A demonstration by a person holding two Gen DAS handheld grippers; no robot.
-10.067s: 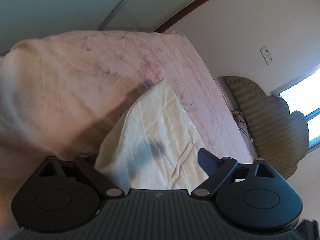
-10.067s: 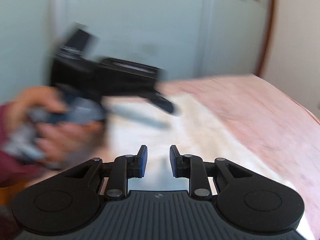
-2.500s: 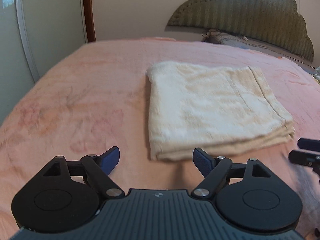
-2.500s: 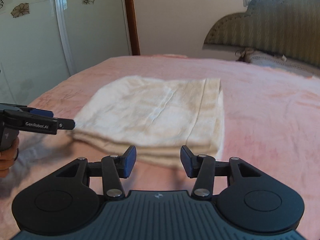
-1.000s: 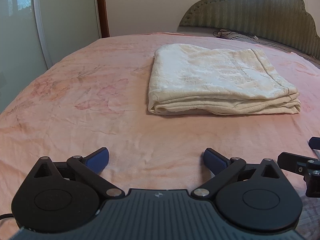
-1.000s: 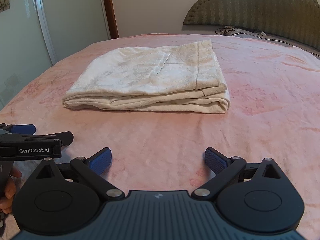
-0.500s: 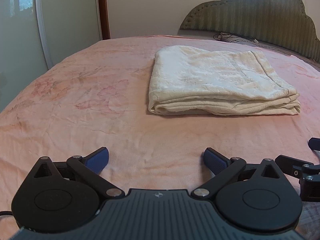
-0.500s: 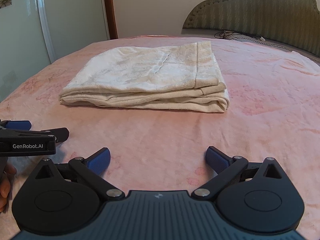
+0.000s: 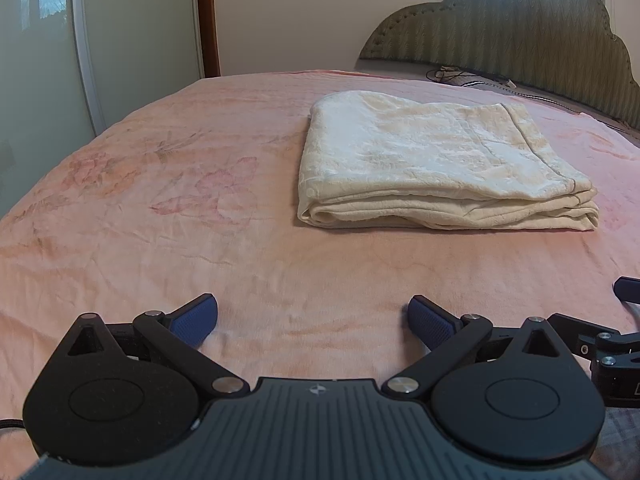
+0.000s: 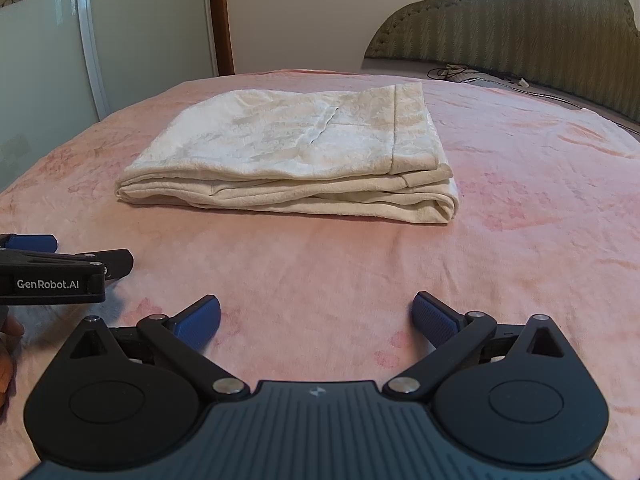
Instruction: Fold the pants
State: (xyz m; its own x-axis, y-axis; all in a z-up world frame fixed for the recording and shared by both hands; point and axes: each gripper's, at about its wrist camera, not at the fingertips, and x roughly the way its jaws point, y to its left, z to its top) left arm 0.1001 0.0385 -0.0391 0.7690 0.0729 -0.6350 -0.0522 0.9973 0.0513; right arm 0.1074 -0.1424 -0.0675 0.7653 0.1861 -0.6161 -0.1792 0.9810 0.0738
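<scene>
On the pink bed (image 9: 200,208), toward its far side, the cream pants (image 9: 436,160) lie as a compact layered rectangle, so folding appears complete with nothing evidently left, while the left gripper (image 9: 313,318) and right gripper (image 10: 316,316) sit near, well apart from them, jaws spread and empty.

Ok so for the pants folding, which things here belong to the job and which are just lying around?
Part of the job:
cream pants, folded into a stack on the pink blanket
left gripper, open
right gripper, open

Just lying about:
cables by the headboard
</scene>
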